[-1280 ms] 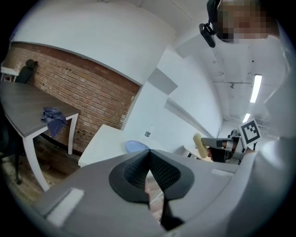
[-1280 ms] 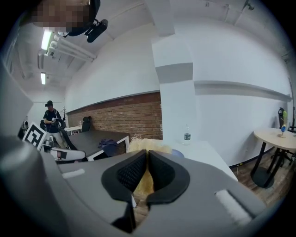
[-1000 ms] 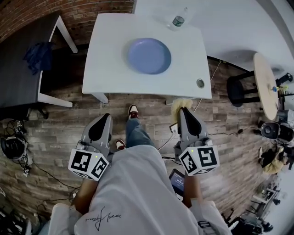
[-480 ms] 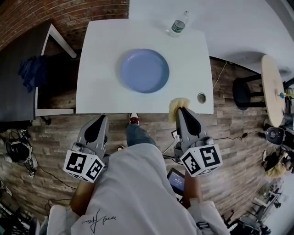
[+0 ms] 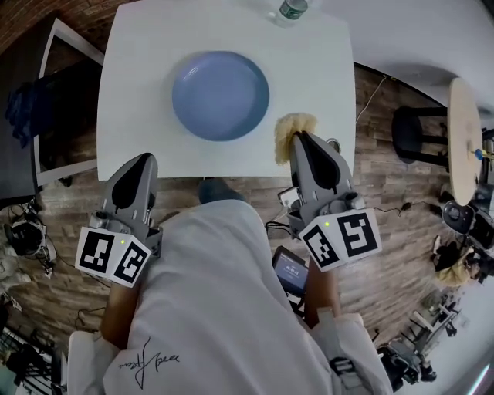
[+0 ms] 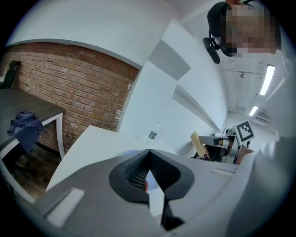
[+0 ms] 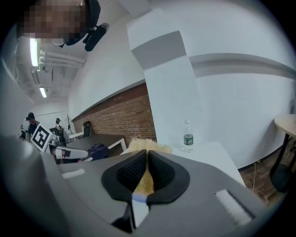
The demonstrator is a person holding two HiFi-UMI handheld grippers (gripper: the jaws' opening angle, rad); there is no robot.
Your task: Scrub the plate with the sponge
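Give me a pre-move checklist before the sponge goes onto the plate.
1. Sponge held: ok, the right gripper is shut on it.
2. Plate bare and flat on the white table: ok.
3. Sponge over the plate: not ok, it sits off the plate's right rim, near the table's near edge.
4. Left gripper steadying the plate: not ok, it is shut, empty, and at the near table edge.
5. Water bottle out of the scrub path: ok, it stands at the far edge.
6. Sponge wet or soapy: cannot tell.
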